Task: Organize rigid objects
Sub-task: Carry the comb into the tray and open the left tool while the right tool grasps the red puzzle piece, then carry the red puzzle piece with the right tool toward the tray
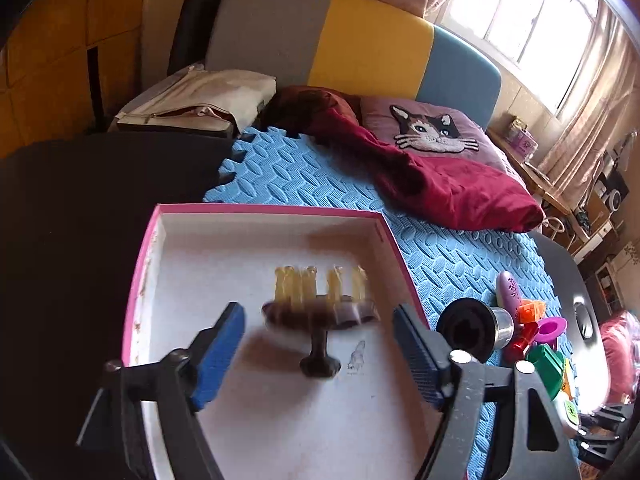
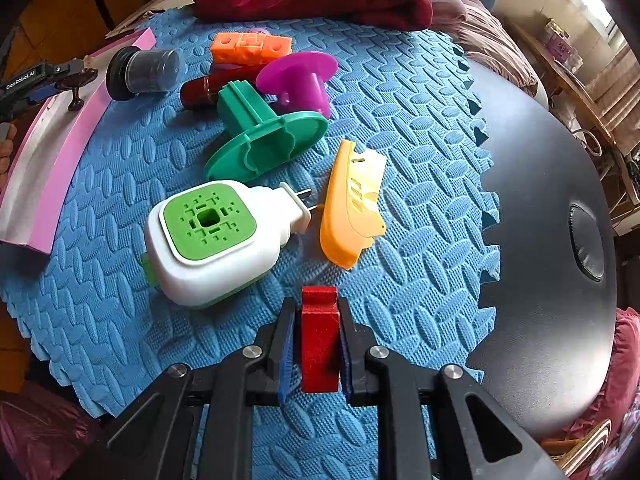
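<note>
The right gripper (image 2: 318,344) clamps a red block (image 2: 319,340), stiff and light by its look, well right of the pink box (image 1: 256,216), over which the left gripper (image 1: 320,340) gapes above a blurred brush (image 1: 320,312).

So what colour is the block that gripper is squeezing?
Red block, held in the right gripper; clearest in the right wrist view.

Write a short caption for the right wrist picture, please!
Right gripper clamps a red block above the blue foam mat, near a white-and-green plug-in.
</note>
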Available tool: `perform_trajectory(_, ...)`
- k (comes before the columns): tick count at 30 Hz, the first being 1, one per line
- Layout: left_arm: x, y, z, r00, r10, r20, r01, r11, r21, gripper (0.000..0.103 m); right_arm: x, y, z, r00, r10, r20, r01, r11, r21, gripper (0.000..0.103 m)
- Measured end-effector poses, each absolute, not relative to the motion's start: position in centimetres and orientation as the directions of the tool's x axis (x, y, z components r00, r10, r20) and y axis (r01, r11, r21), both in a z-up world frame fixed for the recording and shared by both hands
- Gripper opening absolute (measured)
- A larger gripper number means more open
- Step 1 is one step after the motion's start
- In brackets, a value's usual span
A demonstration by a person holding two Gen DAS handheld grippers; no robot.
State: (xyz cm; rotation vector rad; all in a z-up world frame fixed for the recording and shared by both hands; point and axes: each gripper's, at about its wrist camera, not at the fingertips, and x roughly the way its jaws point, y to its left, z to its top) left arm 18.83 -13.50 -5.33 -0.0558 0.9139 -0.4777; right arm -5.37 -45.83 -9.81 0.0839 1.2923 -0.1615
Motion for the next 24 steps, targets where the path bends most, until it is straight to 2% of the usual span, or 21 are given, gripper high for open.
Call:
perform_trajectory(4, 16.4, -12.0, -4.3, 0.538, -0.418, -0.732, 0.375, 0.897, -0.236, 0.083, -5.5, -45.3, -9.8, 0.268, -0.078, -0.960, 0.170, 0.985, -0.032, 0.018)
perform_trajectory(10, 11.2, -11.3, -3.3, 0.585, -0.367, -0.723, 0.389, 0.910, -0.147, 0.083, -5.6, -45.1, -9.8, 0.272, -0.084, -0.959, 0.170, 0.985, -0.038, 0.018)
perform_trajectory(24, 5.3, -10.4, -2.5, 0.604, -0.324, -0.728, 0.350, 0.929, -0.123, 0.083, -5.7, -44.7, -9.8, 0.277, -0.097, -0.956, 0.163, 0.985, -0.053, 0.018)
